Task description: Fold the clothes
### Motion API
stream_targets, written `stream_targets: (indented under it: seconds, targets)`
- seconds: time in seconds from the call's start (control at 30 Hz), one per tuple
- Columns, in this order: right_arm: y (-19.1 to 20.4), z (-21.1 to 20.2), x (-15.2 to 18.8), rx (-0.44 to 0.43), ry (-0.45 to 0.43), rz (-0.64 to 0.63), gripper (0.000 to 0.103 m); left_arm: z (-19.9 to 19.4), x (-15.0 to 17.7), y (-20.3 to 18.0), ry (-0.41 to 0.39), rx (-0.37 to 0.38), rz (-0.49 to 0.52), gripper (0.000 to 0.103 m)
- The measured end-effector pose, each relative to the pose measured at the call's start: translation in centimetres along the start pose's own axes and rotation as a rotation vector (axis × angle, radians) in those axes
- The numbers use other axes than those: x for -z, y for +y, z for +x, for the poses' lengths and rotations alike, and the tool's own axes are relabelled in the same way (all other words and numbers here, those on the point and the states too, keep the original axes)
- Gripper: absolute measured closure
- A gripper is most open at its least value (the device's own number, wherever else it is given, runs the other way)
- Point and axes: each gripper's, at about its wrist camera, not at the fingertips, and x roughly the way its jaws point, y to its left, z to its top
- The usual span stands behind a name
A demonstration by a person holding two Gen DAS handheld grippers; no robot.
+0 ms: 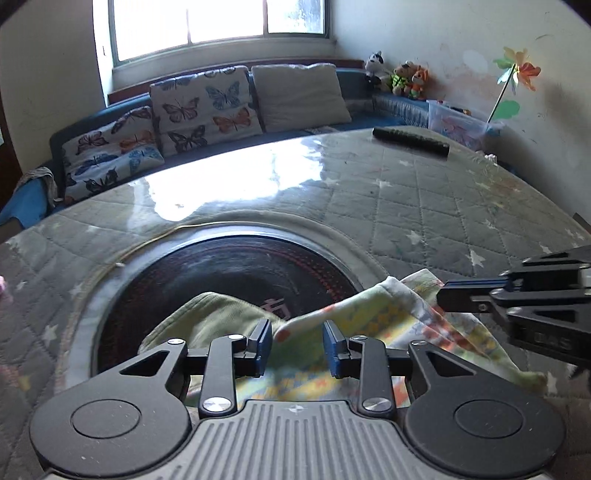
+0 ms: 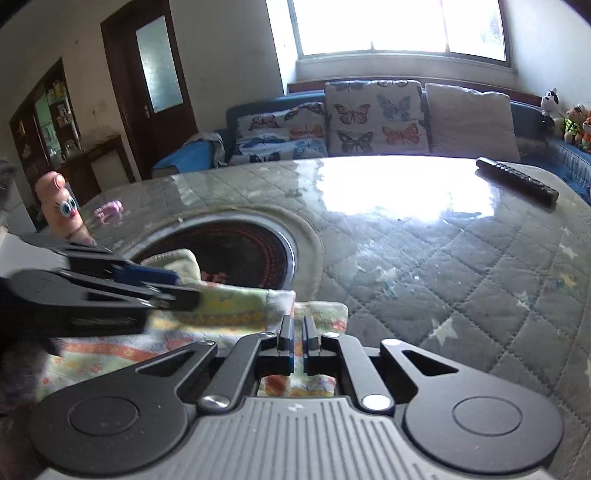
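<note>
Left claw (image 1: pixel 297 345) stands apart, a raised fold of the small pastel-patterned cotton garment (image 1: pixel 373 325) between its blue pads, untouched. Right claw (image 2: pixel 298 341) is pinched together on the garment's near-right edge. Folding looks partly done: cloth lies bunched on the quilted grey surface (image 1: pixel 424 206), over its dark round inset. Both claws tilt downward.

A home living room is being shown: a sofa (image 1: pixel 207 147) with butterfly cushions (image 2: pixel 373 118), plush toys (image 1: pixel 400 75), a window (image 2: pixel 399 26), a wooden door (image 2: pixel 155 81).
</note>
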Motion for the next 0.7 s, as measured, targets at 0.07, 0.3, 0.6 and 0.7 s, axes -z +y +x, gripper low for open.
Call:
stream_targets:
  seconds: [0.07,0.3,0.6,0.7]
  targets:
    - [0.1,-0.1,-0.1,-0.012,-0.012,-0.001,0.095,0.8,-0.1,0.0,0.008,0.0,-0.01,0.07]
    - [0.7,0.9,-0.3,-0.044,-0.002,-0.018,0.088,-0.3,0.2,0.5,-0.023,0.004,-0.043,0.06]
    - [2.8,0.8,0.3,-0.091,0.003,-0.073,0.052,-4.5,1.7,2.1,-0.095,-0.087,-0.081,0.013]
    - [3.8,0.5,0.6,-0.108,0.003,-0.094,0.046,-6.3,2.8,2.8,-0.112,-0.125,-0.089,0.003]
